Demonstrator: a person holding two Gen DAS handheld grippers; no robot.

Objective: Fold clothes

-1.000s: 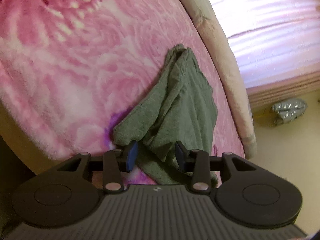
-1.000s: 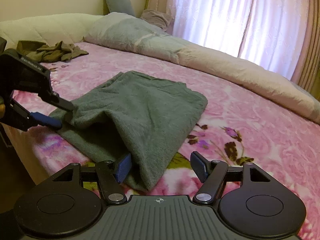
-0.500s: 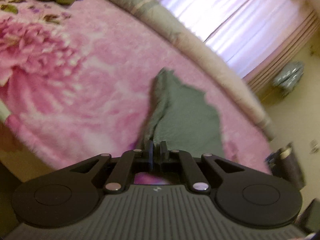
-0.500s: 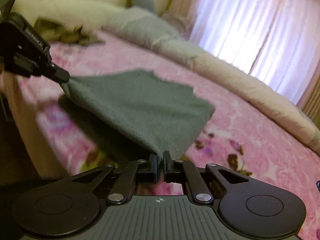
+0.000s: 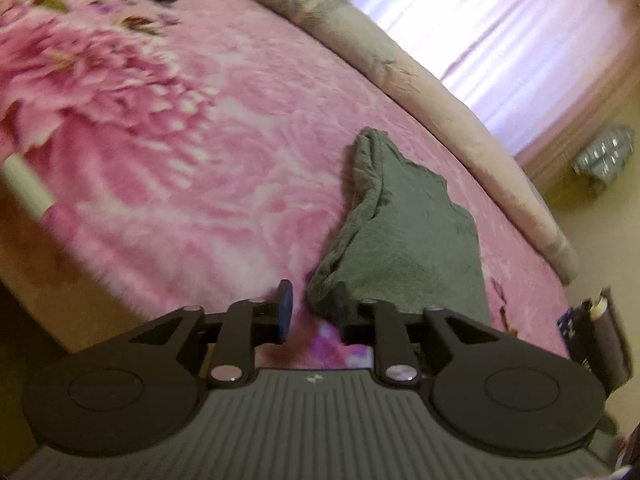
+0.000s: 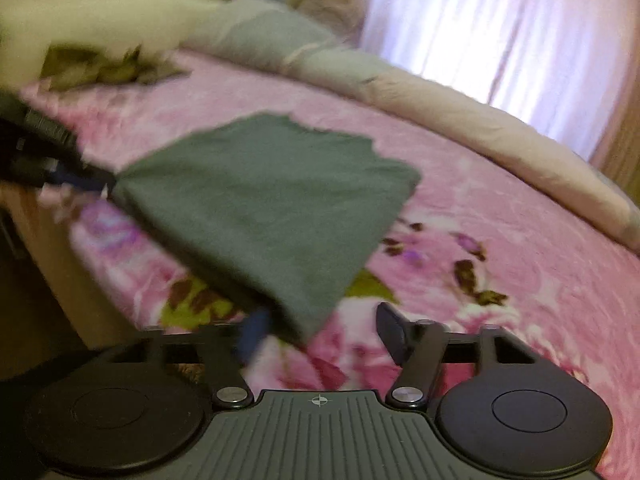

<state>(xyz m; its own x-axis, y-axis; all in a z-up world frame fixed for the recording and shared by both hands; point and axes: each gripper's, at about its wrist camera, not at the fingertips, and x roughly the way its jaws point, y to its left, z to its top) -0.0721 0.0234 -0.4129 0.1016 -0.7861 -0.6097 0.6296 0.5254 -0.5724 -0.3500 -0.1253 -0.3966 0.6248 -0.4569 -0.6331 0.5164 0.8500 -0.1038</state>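
Beyond the jaws, a plain grey-green cloth (image 6: 264,196) lies on a pink bedspread (image 5: 192,152) printed with large pink blossoms, purple flowers and olive leaves. Farther off are an olive-green garment (image 6: 108,66), a beige-and-grey duvet (image 6: 460,120) and pale pink-white curtains (image 6: 500,32).

no readable text, labels or numbers anywhere

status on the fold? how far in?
Done: green cloth lies roughly doubled over on the pink bedspread. In hand: nothing gripped; left gripper and right gripper are both opening at its near corners, pads off the fabric. Left: further folds probably, plus the crumpled olive garment near the headboard, untouched.
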